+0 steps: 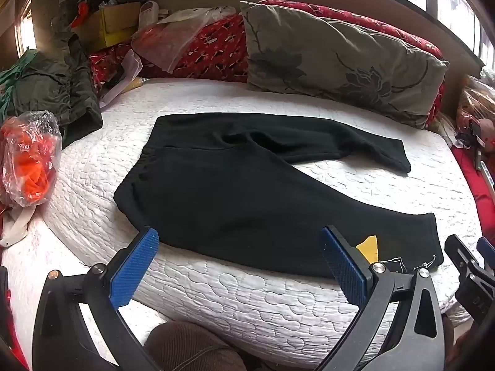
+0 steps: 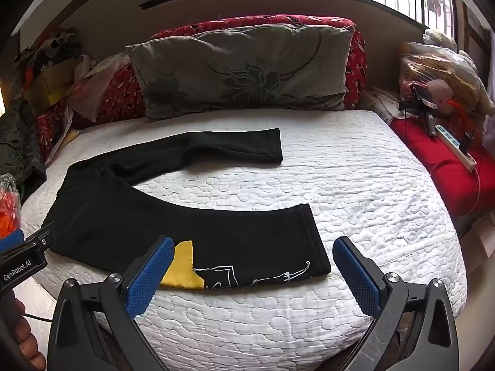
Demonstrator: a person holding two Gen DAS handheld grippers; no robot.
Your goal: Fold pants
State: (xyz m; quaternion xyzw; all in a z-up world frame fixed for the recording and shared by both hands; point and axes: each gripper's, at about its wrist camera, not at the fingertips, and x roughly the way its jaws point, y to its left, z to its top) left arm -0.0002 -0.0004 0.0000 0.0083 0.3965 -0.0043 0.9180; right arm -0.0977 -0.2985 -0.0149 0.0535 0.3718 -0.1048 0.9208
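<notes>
Black pants (image 1: 241, 191) lie flat on the white quilted bed (image 1: 216, 296), waistband to the left, both legs spread apart toward the right. The near leg carries a yellow patch (image 2: 182, 266) and white line art near its hem. My left gripper (image 1: 238, 259) hovers wide open over the near edge of the pants with nothing between its blue pads. In the right wrist view the pants (image 2: 173, 225) show the same spread. My right gripper (image 2: 252, 269) is also wide open, just in front of the near leg's hem, touching nothing. The right gripper's tip (image 1: 470, 266) shows at the left view's right edge.
A grey floral pillow (image 2: 241, 71) leans on red cushions at the bed's head. Dark green clothing (image 1: 58, 92), a cardboard box and an orange item in a plastic bag (image 1: 27, 157) crowd the left. A red mat with a power strip (image 2: 454, 148) lies on the right.
</notes>
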